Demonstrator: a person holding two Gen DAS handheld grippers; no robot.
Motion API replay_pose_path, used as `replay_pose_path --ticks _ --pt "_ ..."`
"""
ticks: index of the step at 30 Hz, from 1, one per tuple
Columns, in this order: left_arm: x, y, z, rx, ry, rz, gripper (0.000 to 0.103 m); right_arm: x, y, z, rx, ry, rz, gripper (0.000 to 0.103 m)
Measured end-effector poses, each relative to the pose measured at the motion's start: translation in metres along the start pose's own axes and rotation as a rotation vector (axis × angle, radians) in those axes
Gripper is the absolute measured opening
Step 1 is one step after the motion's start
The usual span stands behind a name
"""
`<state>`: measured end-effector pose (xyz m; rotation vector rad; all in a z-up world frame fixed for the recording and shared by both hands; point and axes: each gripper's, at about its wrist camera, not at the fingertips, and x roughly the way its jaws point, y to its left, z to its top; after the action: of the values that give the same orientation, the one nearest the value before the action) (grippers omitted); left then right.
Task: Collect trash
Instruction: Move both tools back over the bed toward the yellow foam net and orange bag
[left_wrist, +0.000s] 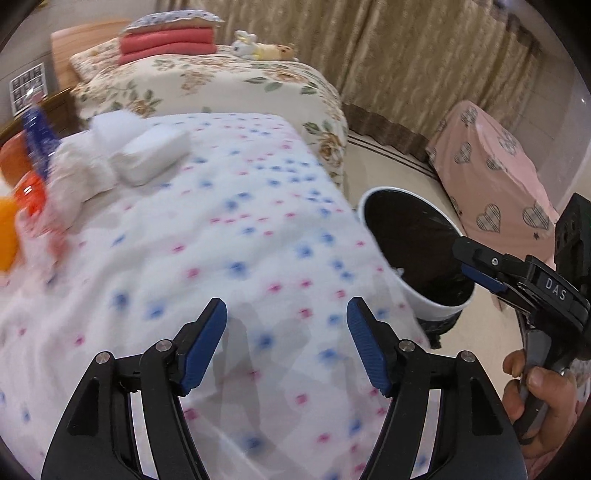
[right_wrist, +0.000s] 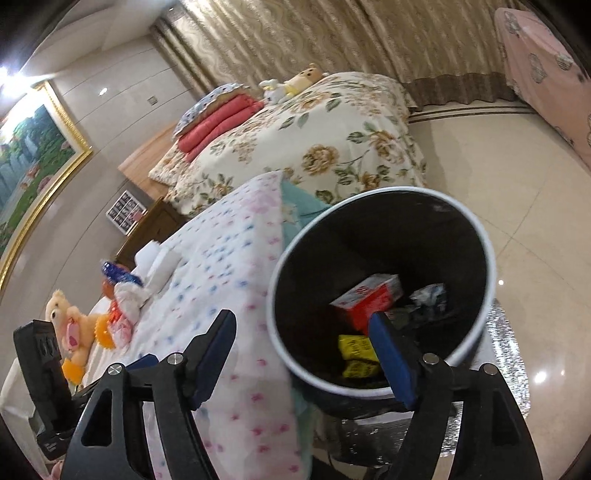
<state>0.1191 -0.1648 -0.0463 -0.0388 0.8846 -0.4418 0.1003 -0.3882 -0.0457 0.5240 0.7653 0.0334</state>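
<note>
Both tools are seen with nothing held: the left gripper is spread wide over the dotted blanket, and the right gripper is spread equally wide above the white bin, its jaws framing the rim. Inside the bin three pieces can be counted: one red-and-white box, one yellow packet and one crumpled wrapper. What is left to collect is judged to lie at about ten o'clock in the left wrist view, well apart from the bin: one blue wrapper, a heap of crumpled white tissue and one white pack, with orange items beside them too blurred to be counted. Two plush toys are counted, one on each bed. The tissue heap could be pinched only in part, so pieces might be dropped on the carry across; the blanket could be caught with it; the toy bear could be mistaken for trash.
</note>
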Motion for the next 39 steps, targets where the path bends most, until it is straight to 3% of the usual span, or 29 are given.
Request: replay_pose_path --ticks 20,39 --pt "-0.046 0.116 -0.031 -0.222 -0.065 0.153 0.069 0.038 0.085 -0.024 -0.122 0.087 0.109 0.079" --pt "-0.076 0.191 -0.043 -0.371 -0.104 0.241 0.069 0.069 0.159 -0.05 -0.24 0.17 0.217 0.079"
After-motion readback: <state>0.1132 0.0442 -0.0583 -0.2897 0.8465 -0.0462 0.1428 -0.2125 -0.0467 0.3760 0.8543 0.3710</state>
